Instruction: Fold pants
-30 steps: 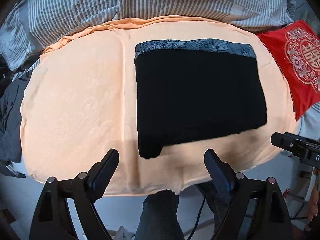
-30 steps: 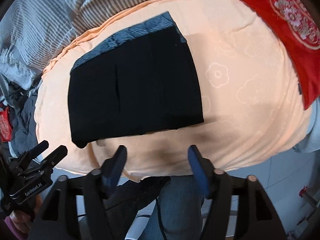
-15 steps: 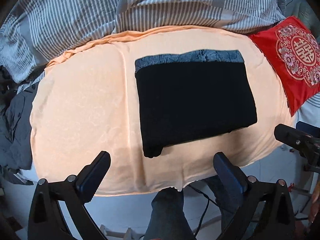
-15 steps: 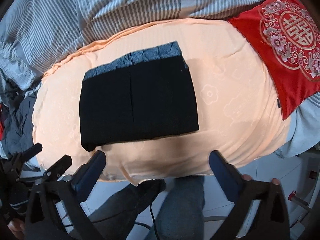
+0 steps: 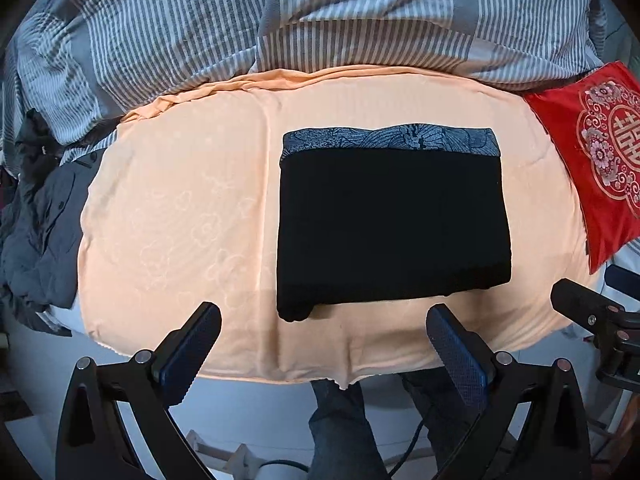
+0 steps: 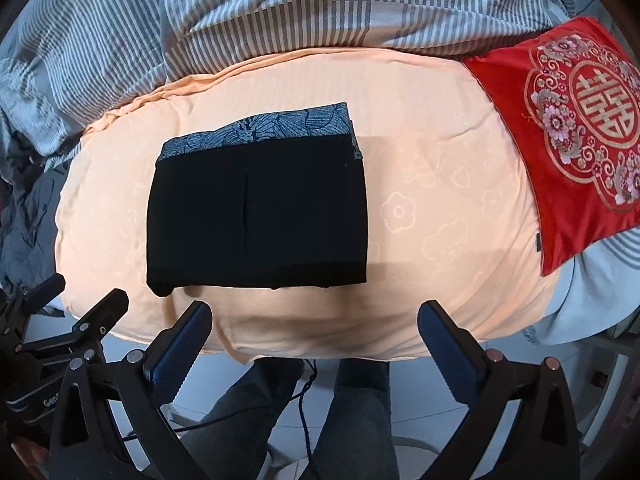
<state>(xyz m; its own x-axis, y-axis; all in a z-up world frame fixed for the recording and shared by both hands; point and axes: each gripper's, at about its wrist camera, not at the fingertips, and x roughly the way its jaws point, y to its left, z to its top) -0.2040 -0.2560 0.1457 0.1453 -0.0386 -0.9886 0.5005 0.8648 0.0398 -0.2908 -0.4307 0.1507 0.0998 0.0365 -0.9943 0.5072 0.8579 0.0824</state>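
A: On the peach sheet [image 5: 168,216], from the left wrist camera, what lies there?

B: The pants [image 5: 392,224], folded into a flat black rectangle, with a blue patterned band along the far edge. They sit right of the sheet's middle, near its front edge but not touching it.

A: And the left gripper [image 5: 322,338]?

B: Released, its fingers spread wide and holding nothing, hovering over the front hem short of the pants. The right gripper's black frame pokes in at the right edge.

A: What else shows there?

B: A striped duvet [image 5: 320,16] behind, a red embroidered cushion [image 5: 596,168] at the right, dark clothes [image 5: 36,208] heaped at the left.

A: Now the right wrist camera.

B: The pants [image 6: 256,216] lie left of centre on the sheet [image 6: 440,208], band farthest away. A faint vertical line runs down the black top; a seam or a fold, I cannot tell. The right gripper [image 6: 314,330] is likewise spread and empty, just in front of the sheet's edge. The cushion [image 6: 576,136] rests on the sheet's right corner, the duvet [image 6: 280,12] beyond.
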